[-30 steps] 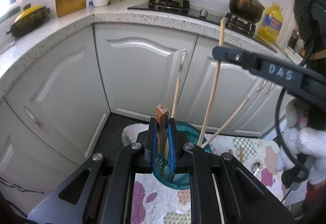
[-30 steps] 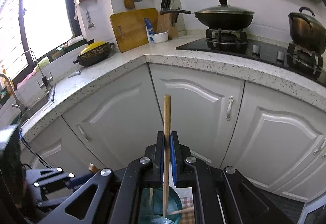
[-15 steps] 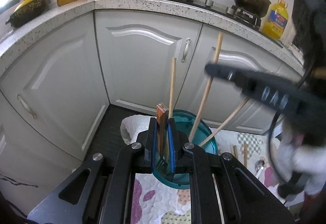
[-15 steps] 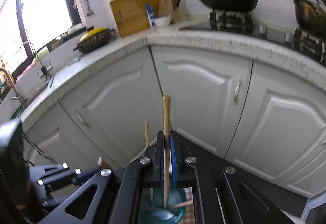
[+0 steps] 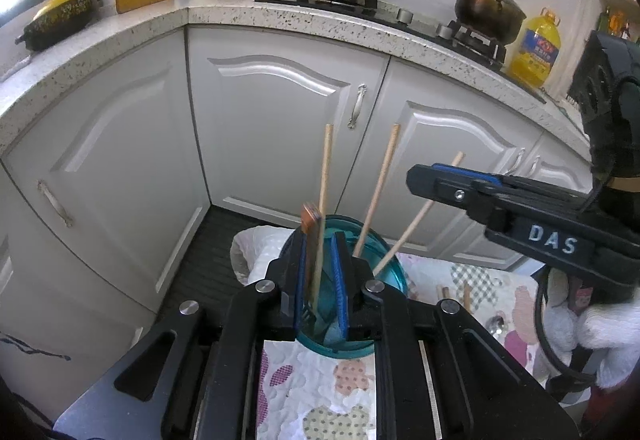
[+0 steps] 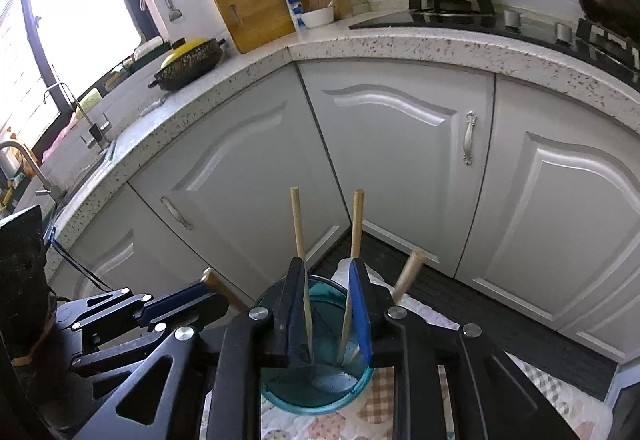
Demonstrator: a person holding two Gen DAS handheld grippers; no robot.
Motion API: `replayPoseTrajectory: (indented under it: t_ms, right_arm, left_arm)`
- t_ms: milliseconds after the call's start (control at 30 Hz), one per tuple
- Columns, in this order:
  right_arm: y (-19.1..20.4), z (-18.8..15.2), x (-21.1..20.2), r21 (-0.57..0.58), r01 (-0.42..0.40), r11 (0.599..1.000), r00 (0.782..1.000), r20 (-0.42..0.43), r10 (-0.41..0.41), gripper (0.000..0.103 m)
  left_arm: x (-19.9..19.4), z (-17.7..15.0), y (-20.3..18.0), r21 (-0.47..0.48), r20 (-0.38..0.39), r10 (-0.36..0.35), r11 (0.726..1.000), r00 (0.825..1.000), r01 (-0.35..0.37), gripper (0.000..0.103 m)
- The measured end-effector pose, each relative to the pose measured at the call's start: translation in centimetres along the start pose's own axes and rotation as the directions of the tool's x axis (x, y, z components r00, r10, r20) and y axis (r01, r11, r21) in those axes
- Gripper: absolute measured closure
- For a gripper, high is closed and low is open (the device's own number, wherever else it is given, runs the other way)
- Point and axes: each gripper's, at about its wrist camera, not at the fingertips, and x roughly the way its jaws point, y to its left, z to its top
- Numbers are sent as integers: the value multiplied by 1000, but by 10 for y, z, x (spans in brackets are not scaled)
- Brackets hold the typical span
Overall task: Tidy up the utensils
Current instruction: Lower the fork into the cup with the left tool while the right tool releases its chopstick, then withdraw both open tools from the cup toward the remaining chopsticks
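Gripping a brown-handled fork (image 5: 311, 240), our left gripper (image 5: 320, 276) hung over the teal cup (image 5: 394, 272) on the quilted cloth (image 5: 320, 380); its jaws looked slightly parted yet touched the handle. Three chopsticks (image 5: 382, 183) already stood inside, and more utensils (image 5: 466, 294) lay on the cloth, so sorting seemed partly done. "DAS" was written on the other tool.

From the right wrist, our right gripper (image 6: 328, 304) was spread wide and empty above that cup (image 6: 316, 396)
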Motion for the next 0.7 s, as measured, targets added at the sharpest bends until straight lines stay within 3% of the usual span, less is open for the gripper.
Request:
replayPoseTrajectory:
  t_ms: [233,700]
  right_arm:
    - [0,-15,-39,6,11,1000,999,45,-11,72]
    - [-20,-86,-118,94,167,981,978,107,-177,68]
  left_arm:
    - [-19,-9,-13,12,31,3,1000,1000,-3,80]
    - [-37,-39,-70,78,53,-22,997,998,17,79]
